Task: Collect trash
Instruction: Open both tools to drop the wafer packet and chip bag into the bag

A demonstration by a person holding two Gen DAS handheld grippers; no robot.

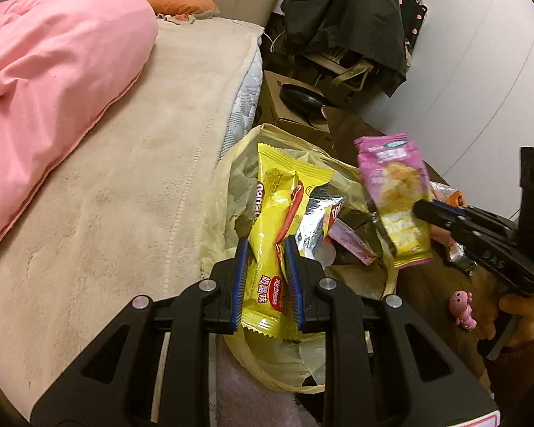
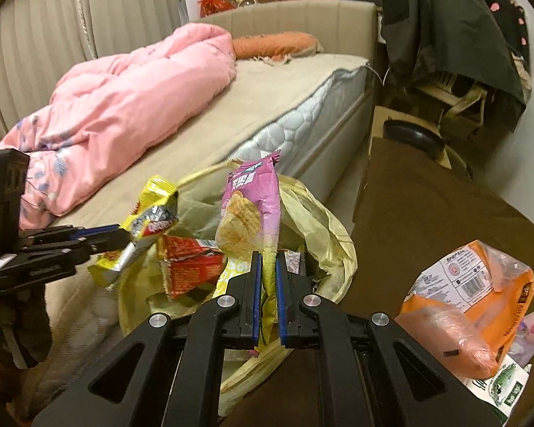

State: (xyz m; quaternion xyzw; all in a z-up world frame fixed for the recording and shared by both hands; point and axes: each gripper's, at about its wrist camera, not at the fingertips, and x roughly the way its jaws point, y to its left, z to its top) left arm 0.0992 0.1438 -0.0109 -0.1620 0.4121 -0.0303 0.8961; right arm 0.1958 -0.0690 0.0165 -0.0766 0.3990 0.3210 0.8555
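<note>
My left gripper (image 1: 267, 245) is shut on a yellow snack wrapper (image 1: 270, 210) and holds it over the open pale yellow trash bag (image 1: 228, 178). My right gripper (image 2: 268, 259) is shut on a pink snack wrapper (image 2: 251, 206), also above the trash bag (image 2: 324, 224). The left wrist view shows the right gripper (image 1: 418, 210) gripping the pink wrapper (image 1: 395, 192). The right wrist view shows the left gripper (image 2: 124, 236) with the yellow wrapper (image 2: 149, 213). Inside the bag lie a red wrapper (image 2: 192, 263) and a silver-lined wrapper (image 1: 320, 220).
A bed (image 1: 124, 178) with a pink quilt (image 1: 53, 82) lies left of the bag. An orange plastic package (image 2: 470, 284) and other packets lie on the brown surface (image 2: 427, 213) at right. A chair draped in dark clothes (image 2: 452, 46) stands behind. A small pink toy (image 1: 462, 309) is near my right hand.
</note>
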